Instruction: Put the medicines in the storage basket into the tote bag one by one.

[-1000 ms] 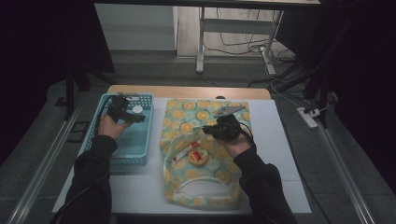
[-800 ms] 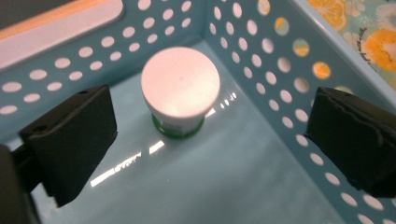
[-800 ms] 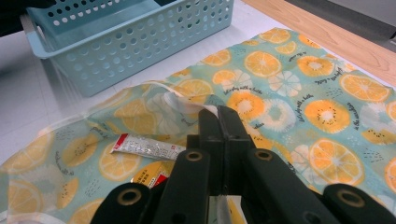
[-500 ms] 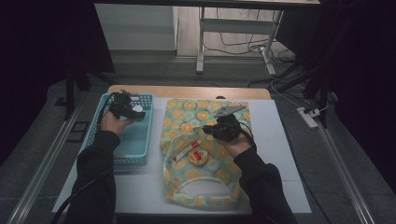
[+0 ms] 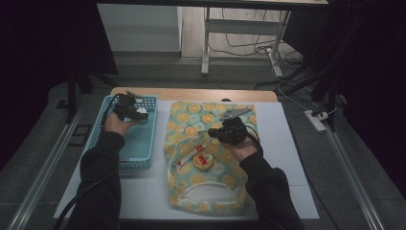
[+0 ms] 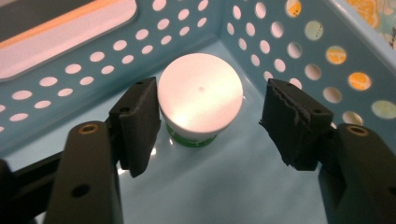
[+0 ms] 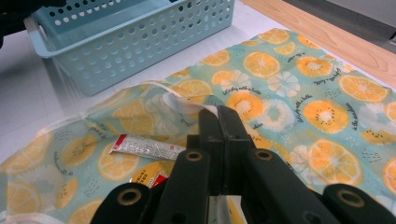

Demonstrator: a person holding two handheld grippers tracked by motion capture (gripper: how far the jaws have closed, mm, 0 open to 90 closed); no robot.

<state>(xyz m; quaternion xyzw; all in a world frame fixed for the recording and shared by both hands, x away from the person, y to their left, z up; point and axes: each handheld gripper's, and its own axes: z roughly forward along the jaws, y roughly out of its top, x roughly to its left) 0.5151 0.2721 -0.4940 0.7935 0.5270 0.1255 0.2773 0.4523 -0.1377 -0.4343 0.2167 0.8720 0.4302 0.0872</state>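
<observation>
Your left gripper hangs inside the blue basket, near its far corner, jaws apart and just closing in. The white-lidded jar stands upright on the basket floor between them. One pad sits right at the lid's edge, maybe touching; the other pad stands well apart from it

Risk one: a lopsided close. The near pad meets the jar first and shoves it sideways, or tips it, before the far pad arrives. Centre the jar before you squeeze

Risk two: the lid is smooth and round and overhangs the green-banded body. Grip high on it and the jar can squirt out, or pivot when you lift. Go lower if the basket wall allows

Risk three: the corner is tight; the far jaw could snag the perforated wall and drag the basket along the table

Your right gripper is clamped on a fold of the citrus-print bag, lifting its mouth. A tube and a yellow tin lie inside. Pull harder and they slide; slacken and the mouth drops shut
</observation>
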